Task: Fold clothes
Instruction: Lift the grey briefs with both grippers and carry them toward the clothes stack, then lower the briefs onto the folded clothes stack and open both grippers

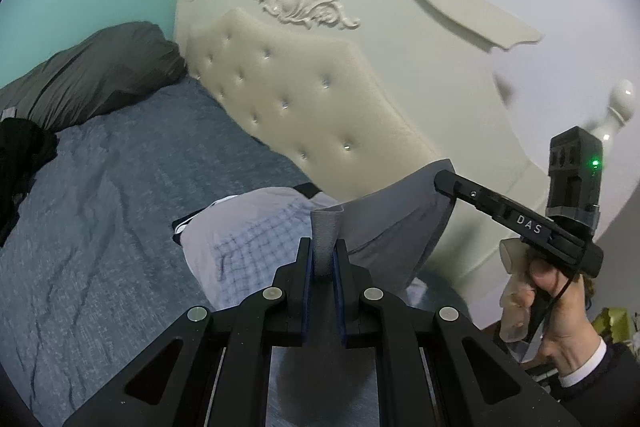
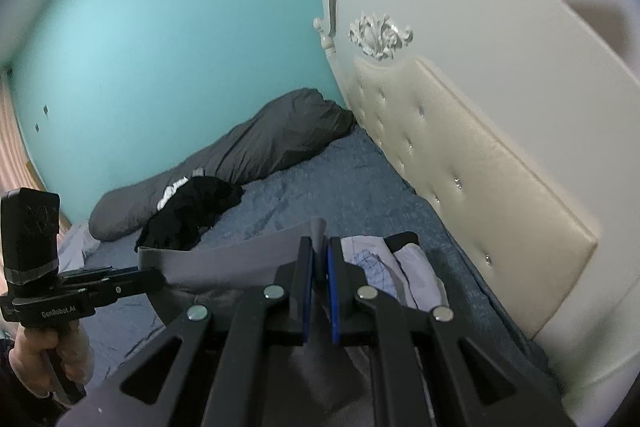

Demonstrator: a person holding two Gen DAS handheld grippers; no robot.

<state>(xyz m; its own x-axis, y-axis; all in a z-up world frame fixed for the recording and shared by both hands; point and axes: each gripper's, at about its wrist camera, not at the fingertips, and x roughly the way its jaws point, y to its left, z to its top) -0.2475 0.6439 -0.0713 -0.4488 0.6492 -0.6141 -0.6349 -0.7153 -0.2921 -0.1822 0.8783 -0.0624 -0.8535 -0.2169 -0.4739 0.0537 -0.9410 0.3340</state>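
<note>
We hold a grey garment (image 1: pixel 384 227) stretched in the air between us, above the blue bedspread (image 1: pixel 120 207) and close to the tufted cream headboard (image 1: pixel 300 99). The left gripper (image 1: pixel 323 255) is clenched on a pinch of its ribbed edge, and the right gripper (image 2: pixel 320 259) is likewise clamped on a fold of the same cloth — one grip at each end, most likely so that the fabric hangs taut and square before we lay it down for a fold. Below it lies a pale checked garment (image 1: pixel 248 227), which looks already folded and may be the pile we are building on. A black heap of clothing (image 2: pixel 192 211) waits near the dark grey duvet (image 2: pixel 256 151) by the teal wall. Much is hidden: the garment's lower part falls behind our own jaws, so we cannot tell what kind it is, nor whether it touches the bed.
</note>
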